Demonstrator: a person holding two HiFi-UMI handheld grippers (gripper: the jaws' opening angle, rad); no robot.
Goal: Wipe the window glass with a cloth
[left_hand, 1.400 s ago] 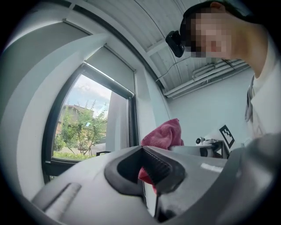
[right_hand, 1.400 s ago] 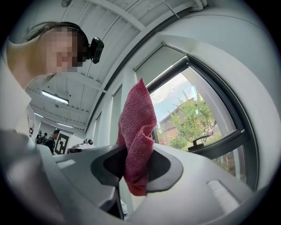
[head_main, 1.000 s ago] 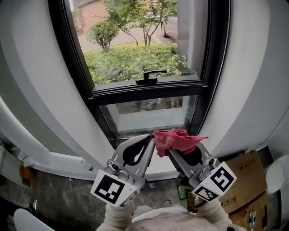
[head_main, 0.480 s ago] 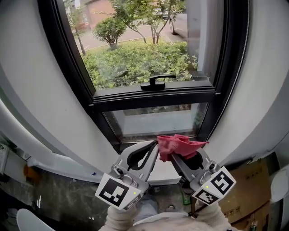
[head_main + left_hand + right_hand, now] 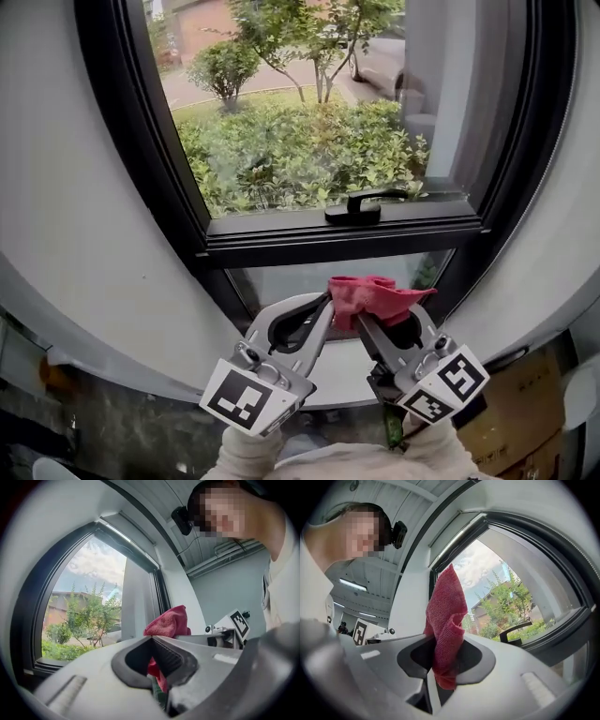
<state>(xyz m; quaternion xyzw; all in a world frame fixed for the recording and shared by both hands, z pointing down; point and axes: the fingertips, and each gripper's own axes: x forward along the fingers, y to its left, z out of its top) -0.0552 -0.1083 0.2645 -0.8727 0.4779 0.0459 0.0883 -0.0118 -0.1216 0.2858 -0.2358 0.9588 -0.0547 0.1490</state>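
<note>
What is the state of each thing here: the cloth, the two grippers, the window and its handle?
red cloth, bunched up, held by both grippers.
left gripper, jaws shut on the red cloth's edge, as far as its view shows.
right gripper, jaws shut on the red cloth.
window, looks closed.
window handle, lying level.

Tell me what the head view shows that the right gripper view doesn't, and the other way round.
Only the head view: the lower pane under the black crossbar, and a cardboard box at lower right. Only the right gripper view: the ceiling lights, the head camera, and the red cloth with its tail hanging down between the shut jaws of the right gripper. Both: the red cloth, the window handle and the bushes outside.
</note>
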